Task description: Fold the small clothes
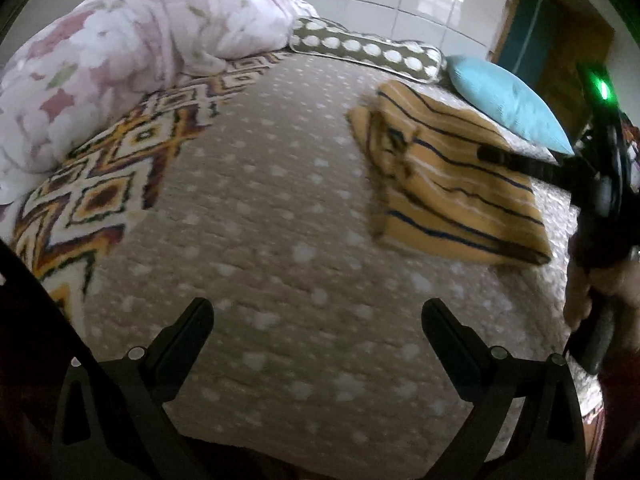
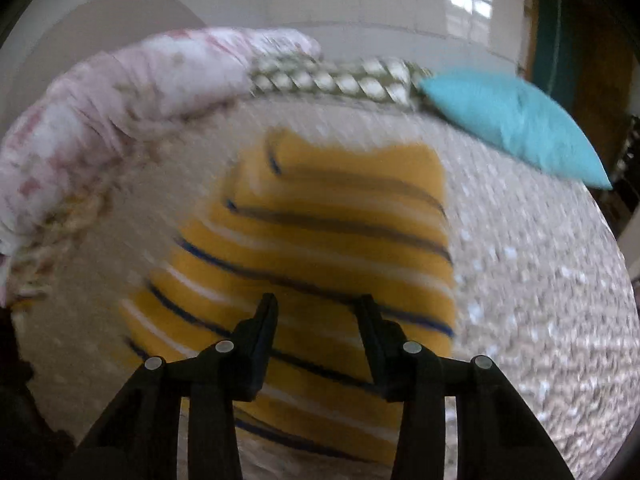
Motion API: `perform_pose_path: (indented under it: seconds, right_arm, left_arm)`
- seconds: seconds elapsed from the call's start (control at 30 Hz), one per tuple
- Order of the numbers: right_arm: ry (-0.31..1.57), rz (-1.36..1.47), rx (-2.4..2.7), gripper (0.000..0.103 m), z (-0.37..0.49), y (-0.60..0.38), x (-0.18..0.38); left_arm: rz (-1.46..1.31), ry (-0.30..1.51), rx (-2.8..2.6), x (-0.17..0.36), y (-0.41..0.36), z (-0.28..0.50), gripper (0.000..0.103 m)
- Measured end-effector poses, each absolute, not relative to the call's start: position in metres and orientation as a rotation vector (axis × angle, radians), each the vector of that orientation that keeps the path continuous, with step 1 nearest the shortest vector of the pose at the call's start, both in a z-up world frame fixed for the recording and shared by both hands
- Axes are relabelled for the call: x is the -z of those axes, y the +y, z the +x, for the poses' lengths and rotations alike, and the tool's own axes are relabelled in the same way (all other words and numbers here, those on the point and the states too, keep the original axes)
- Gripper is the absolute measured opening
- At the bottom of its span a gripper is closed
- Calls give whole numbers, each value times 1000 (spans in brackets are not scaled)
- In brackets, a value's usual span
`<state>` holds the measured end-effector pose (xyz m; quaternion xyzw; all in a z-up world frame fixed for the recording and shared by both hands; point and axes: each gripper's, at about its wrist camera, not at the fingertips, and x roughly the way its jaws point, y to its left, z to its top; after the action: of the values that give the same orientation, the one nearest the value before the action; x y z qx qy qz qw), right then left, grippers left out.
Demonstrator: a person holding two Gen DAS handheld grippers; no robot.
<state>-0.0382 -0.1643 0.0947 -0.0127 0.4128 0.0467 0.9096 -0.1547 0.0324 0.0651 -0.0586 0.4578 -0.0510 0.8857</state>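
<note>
A yellow garment with dark blue and white stripes (image 1: 452,184) lies folded on the beige dotted bedspread (image 1: 280,220), at the right in the left wrist view. It fills the middle of the blurred right wrist view (image 2: 340,240). My left gripper (image 1: 318,312) is open and empty above bare bedspread, well left of the garment. My right gripper (image 2: 318,300) is open and empty just above the garment's near part; it also shows in the left wrist view (image 1: 486,154) with a finger over the garment.
A pink floral quilt (image 1: 120,52) lies bunched at the far left. A brown pillow with white dots (image 1: 368,50) and a turquoise pillow (image 1: 508,100) sit along the far edge. A patterned blanket (image 1: 104,172) lies at the left. A tiled wall stands behind.
</note>
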Motion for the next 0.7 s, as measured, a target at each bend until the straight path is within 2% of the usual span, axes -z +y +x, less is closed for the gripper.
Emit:
perform_pose_path:
  seconds: [0.13,0.27,0.47,0.57,0.7]
  right_arm:
    - [851,5,-112,45,8,-143,-99]
    - [984,72,-98,48,51,-123,-64]
    - [981,103,-320,56,-6,-96,-68]
    - [1005,194,-416,56,-44,-112,-66]
    - [915,246,-353,56,-101,-151,-85]
  left_arm:
    - [-139,944,88,-66,43,-155,103]
    - [-113,930,58,-70,47,-161,103]
    - [-118,910,36,-79,52,-164,103]
    - [-106,897,39,-88,45,-170,103]
    - [-40,854,38,-104,22,-183,103]
